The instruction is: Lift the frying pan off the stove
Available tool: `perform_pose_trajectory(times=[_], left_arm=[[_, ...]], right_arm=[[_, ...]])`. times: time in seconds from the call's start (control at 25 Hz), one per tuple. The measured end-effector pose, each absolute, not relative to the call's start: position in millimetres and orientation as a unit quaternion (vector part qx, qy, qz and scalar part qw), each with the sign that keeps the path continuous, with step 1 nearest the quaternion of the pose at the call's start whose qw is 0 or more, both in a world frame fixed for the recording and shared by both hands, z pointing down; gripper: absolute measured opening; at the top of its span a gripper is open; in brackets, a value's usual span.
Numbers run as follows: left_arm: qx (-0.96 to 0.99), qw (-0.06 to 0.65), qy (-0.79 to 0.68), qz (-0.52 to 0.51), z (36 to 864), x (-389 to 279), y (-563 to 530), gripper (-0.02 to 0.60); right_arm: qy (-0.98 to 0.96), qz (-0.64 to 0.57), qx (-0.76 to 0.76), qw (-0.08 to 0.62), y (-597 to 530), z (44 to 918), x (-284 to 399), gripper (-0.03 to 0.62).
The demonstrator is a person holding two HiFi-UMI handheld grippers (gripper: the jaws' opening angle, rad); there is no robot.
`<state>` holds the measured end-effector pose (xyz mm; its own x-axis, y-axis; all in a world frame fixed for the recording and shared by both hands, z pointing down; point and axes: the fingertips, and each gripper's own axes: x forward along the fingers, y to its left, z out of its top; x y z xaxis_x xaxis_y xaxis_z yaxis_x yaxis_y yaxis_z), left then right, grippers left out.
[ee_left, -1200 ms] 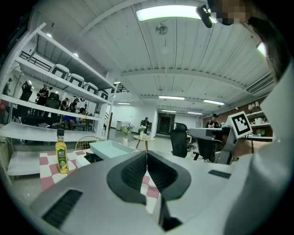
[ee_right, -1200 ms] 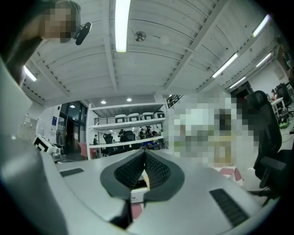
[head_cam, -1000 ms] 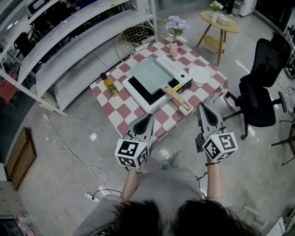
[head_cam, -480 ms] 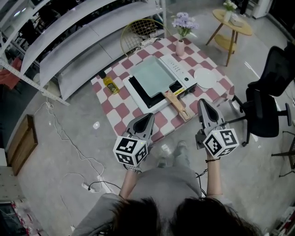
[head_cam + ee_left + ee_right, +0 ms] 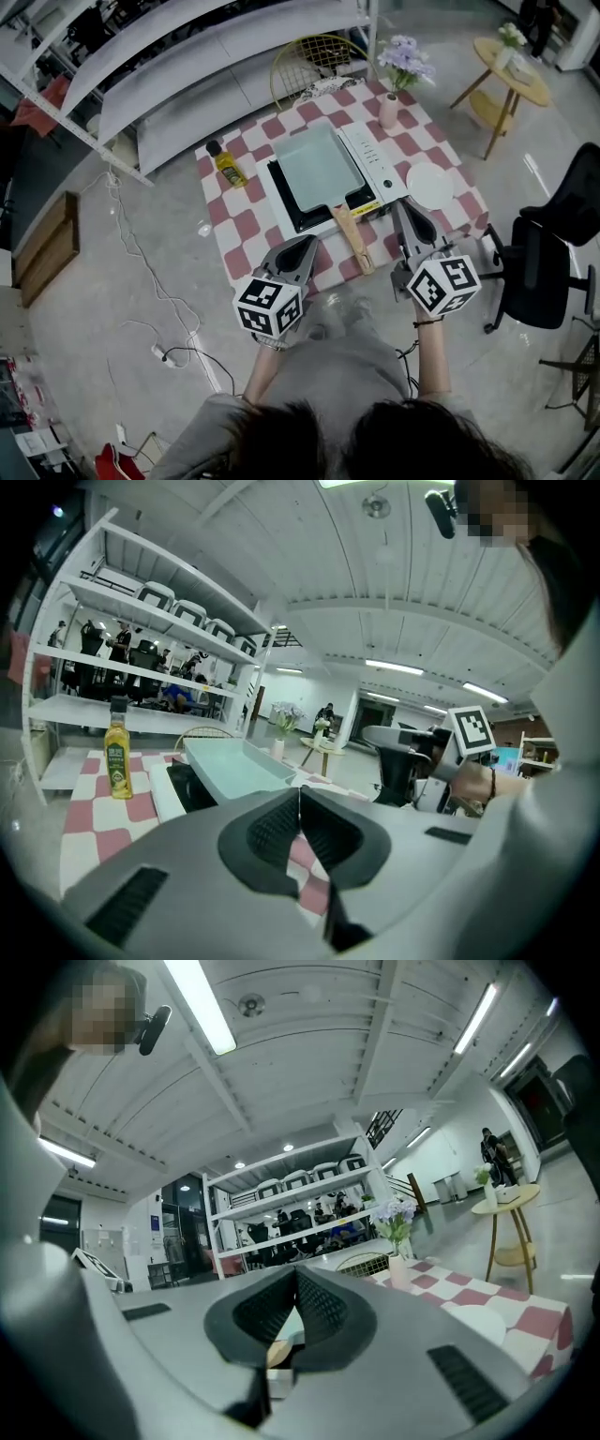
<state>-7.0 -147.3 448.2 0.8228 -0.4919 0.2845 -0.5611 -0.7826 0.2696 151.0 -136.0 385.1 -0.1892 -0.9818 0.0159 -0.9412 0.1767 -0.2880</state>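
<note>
A square pale-green frying pan (image 5: 317,167) sits on the black top of a white stove (image 5: 377,156). Its wooden handle (image 5: 351,239) points toward me over the red-and-white checked table (image 5: 246,230). My left gripper (image 5: 310,242) is shut and empty, hovering at the table's near edge just left of the handle. My right gripper (image 5: 401,202) is also shut and empty, over the table's near right part beside the stove's corner. In the left gripper view the shut jaws (image 5: 299,794) face the pan (image 5: 234,766). Under the right gripper (image 5: 297,1279), the handle (image 5: 278,1352) shows.
On the table stand a yellow oil bottle (image 5: 227,167) at the left, a vase of flowers (image 5: 390,111) at the back and a white plate (image 5: 430,185) at the right. A wire chair (image 5: 314,58) is behind the table. A black office chair (image 5: 553,253) is to the right.
Both grippers have come forward to the table; the left now reaches its near edge and the right is over its near right part. Both stayed shut.
</note>
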Motion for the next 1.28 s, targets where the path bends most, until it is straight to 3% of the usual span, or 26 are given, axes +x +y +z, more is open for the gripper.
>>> perform_pose_trajectory(times=[1.28], left_arm=[[0.859, 0.359, -0.362, 0.053, 473, 18, -140, 0.029]], right_arm=[[0.875, -0.288, -0.388, 0.011, -190, 439, 104, 0.025]])
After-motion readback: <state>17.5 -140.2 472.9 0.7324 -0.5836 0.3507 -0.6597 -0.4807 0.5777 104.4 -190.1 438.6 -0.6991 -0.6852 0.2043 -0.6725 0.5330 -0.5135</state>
